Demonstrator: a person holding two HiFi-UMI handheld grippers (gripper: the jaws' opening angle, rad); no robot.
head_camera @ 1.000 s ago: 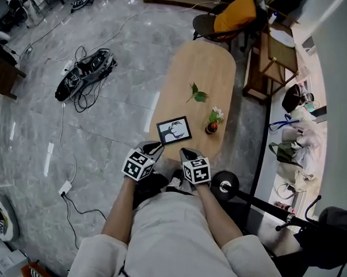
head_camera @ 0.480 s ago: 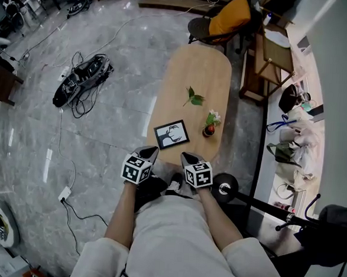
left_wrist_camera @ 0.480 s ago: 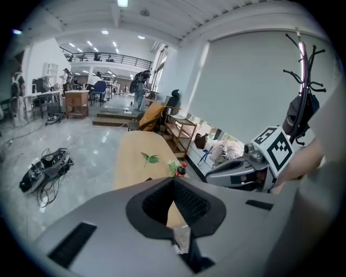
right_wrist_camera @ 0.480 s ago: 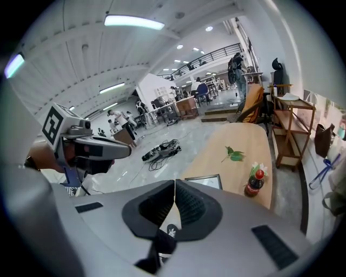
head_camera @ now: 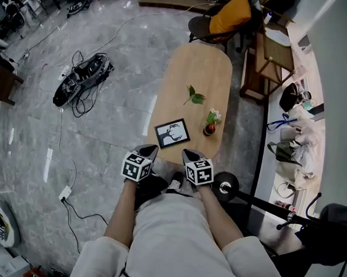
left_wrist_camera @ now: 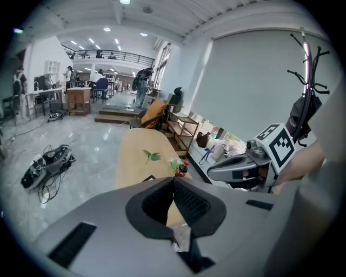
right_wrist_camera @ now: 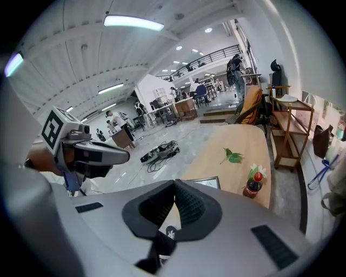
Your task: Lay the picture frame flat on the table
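Observation:
The black picture frame [head_camera: 173, 132] lies flat, face up, on the near end of the oval wooden table [head_camera: 196, 65]; its edge also shows in the right gripper view [right_wrist_camera: 208, 182]. My left gripper [head_camera: 148, 150] is at the table's near edge, just short of the frame's near left corner, jaws shut with nothing between them [left_wrist_camera: 173, 179]. My right gripper [head_camera: 188, 154] sits beside it, short of the frame's near right corner, also shut and empty [right_wrist_camera: 174, 182]. Neither touches the frame.
A green leaf sprig [head_camera: 193, 96] and a small bottle with flowers [head_camera: 210, 126] stand on the table beyond the frame. A chair with an orange cushion [head_camera: 229, 17] is at the far end, shelves [head_camera: 277, 53] to the right, cables [head_camera: 83, 75] on the floor left.
The left gripper's fingers, slightly apart a second ago, now lie together. Both grippers stay at the table's near edge and the frame lies as before.

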